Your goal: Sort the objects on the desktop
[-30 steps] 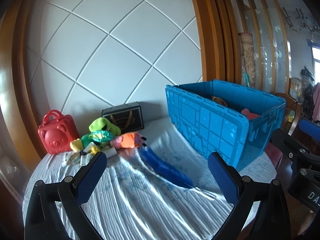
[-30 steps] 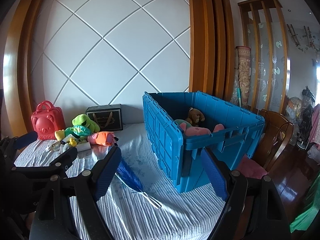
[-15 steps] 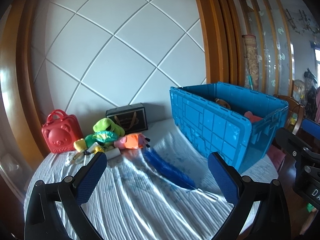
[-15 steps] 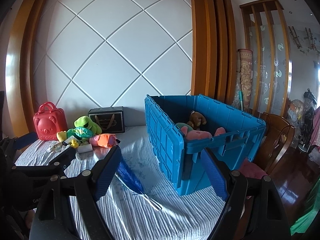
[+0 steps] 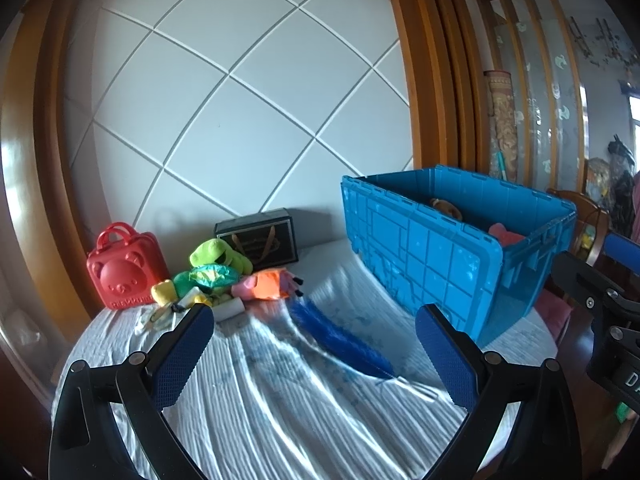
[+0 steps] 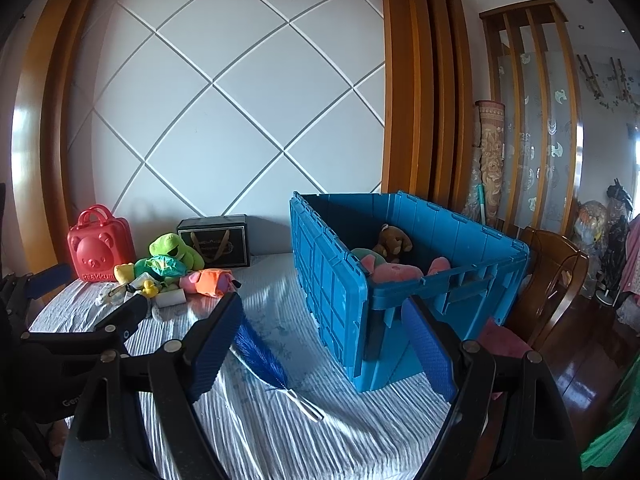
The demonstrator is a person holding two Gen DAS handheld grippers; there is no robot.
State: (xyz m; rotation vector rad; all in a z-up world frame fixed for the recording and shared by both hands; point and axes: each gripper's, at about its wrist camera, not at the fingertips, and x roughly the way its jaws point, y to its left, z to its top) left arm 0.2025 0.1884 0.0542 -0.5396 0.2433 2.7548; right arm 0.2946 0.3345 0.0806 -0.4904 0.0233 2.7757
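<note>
some toys sit in the blue bin (image 6: pixel 400 264) at 3 o'clock. the toy pile (image 5: pixel 216 276) at 10 o'clock waits. both tools, left tool (image 5: pixel 312 344) and right tool (image 6: pixel 324 344), are wide open, empty.

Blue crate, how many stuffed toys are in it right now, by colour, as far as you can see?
In the blue crate, from the right wrist view:
Brown: 1, the teddy bear
Pink: 1, the pink plush
Green: 1, a plush mostly hidden behind the pink one
Total: 3 visible; anything lower in the crate is hidden.
</note>
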